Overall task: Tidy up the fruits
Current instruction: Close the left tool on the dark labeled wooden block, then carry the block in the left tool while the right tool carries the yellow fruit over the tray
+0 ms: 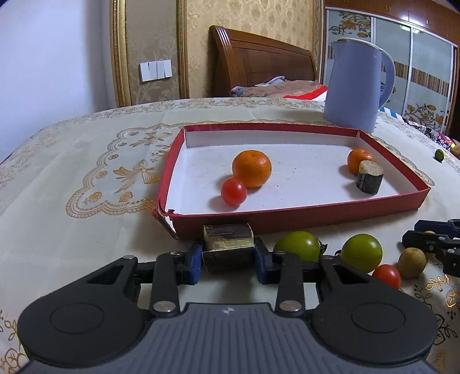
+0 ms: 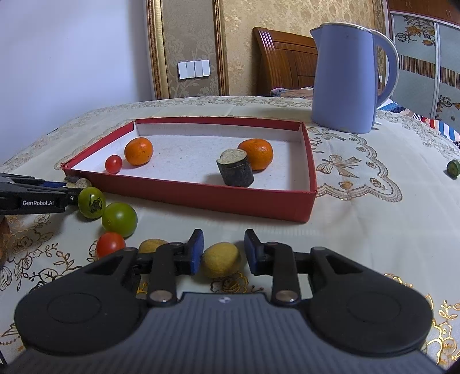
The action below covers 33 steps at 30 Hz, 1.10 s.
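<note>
My left gripper (image 1: 228, 254) is clamped on a dark-skinned cane chunk (image 1: 228, 244), low over the table just outside the near wall of the red tray (image 1: 316, 214); I judge this the carry step, and the next move calls for lifting it over that wall and releasing. My right gripper (image 2: 223, 256) sits level with jaws parted around a yellow fruit (image 2: 220, 259), not yet closed. Two oranges, a red tomato (image 1: 233, 191) and another chunk already lie inside the tray.

Gold damask wallpaper (image 1: 258, 20), wooden headboard (image 1: 258, 60), white wall switches (image 2: 193, 69), patterned wardrobe doors (image 1: 425, 69)
</note>
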Each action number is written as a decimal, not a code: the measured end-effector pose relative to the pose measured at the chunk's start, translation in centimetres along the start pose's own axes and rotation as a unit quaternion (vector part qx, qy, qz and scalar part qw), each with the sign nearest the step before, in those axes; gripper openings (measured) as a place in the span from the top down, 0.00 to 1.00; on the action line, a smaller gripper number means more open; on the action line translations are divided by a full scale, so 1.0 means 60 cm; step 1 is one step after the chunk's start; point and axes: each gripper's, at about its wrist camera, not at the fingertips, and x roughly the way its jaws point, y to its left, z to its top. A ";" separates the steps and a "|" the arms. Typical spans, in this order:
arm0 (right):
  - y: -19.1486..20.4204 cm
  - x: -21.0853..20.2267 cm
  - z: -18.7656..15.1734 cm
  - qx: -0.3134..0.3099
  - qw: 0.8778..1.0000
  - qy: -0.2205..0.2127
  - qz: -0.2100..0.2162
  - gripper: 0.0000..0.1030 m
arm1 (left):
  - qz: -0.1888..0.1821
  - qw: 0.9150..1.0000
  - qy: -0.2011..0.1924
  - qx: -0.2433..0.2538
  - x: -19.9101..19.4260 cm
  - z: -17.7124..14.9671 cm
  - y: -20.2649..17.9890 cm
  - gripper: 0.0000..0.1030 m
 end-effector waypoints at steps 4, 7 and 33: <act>-0.001 0.001 0.000 0.000 1.000 0.000 0.000 0.72 | 0.004 1.000 0.000 0.005 0.000 0.000 0.000 0.67; -0.002 0.001 0.000 0.000 1.000 0.000 0.000 0.72 | 0.008 1.000 0.000 0.005 0.001 0.000 -0.001 0.67; 0.000 -0.007 -0.002 0.002 1.000 -0.012 -0.009 0.76 | 0.077 0.997 0.001 0.010 -0.006 -0.001 -0.023 0.67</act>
